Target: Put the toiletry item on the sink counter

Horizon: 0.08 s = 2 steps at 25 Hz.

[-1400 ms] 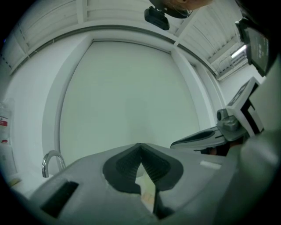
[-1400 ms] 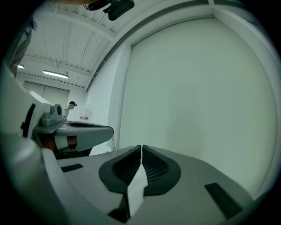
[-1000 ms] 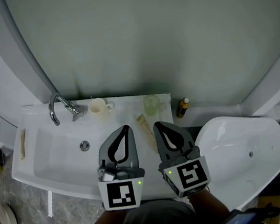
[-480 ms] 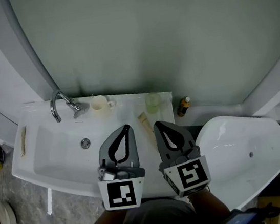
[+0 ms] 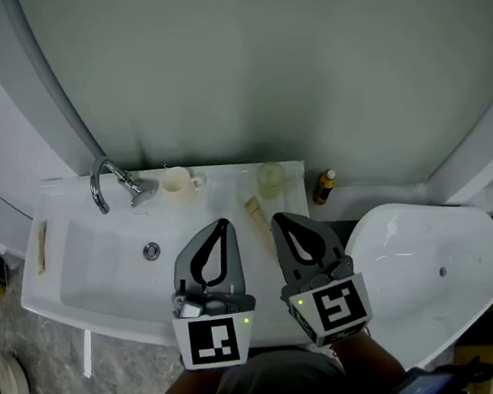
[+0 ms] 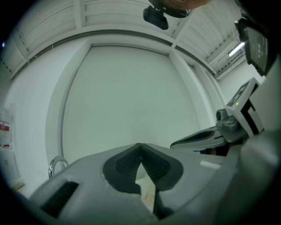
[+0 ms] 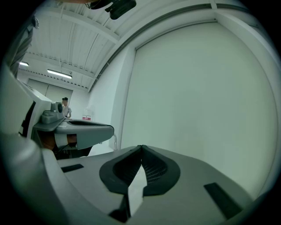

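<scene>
Fingers of left gripper (image 5: 224,226) and right gripper (image 5: 273,220) pressed together, ribbed, empty; cream mug (image 5: 174,182), translucent cup (image 5: 269,179) at twelve o'clock on glossy counter (image 5: 226,182).

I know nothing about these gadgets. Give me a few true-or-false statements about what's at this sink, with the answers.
1. The left gripper and the right gripper both have their jaws closed on nothing. True.
2. The cream mug stands just right of the faucet. True.
3. The small dark bottle stands in the sink basin. False: it stands on a ledge past the right end of the counter.
4. The left gripper holds the pale green cup. False: the cup stands untouched at the counter's back right corner.
</scene>
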### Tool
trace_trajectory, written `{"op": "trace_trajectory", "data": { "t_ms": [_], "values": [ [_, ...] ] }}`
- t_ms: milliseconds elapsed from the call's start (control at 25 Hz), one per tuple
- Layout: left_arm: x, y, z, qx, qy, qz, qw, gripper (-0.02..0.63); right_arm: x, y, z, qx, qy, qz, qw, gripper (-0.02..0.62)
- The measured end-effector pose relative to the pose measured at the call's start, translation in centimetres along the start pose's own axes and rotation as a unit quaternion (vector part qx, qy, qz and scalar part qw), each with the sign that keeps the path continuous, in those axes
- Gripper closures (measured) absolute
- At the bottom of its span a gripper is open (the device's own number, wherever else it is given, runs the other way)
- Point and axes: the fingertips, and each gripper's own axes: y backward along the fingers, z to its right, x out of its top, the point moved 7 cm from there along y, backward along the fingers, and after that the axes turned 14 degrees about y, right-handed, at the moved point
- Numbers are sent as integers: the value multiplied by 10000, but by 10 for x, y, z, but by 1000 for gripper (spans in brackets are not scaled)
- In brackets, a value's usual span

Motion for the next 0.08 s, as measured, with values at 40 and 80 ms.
{"op": "trace_trajectory", "data": {
  "t_ms": [40, 80],
  "values": [
    [0, 0, 0, -3, 0, 3, 10000, 595, 0, 0, 0, -4, -2, 1, 10000, 581],
    [1, 0, 0, -6, 0, 7, 10000, 595, 1, 0, 0, -7, -4, 2, 10000, 581]
  ]
}}
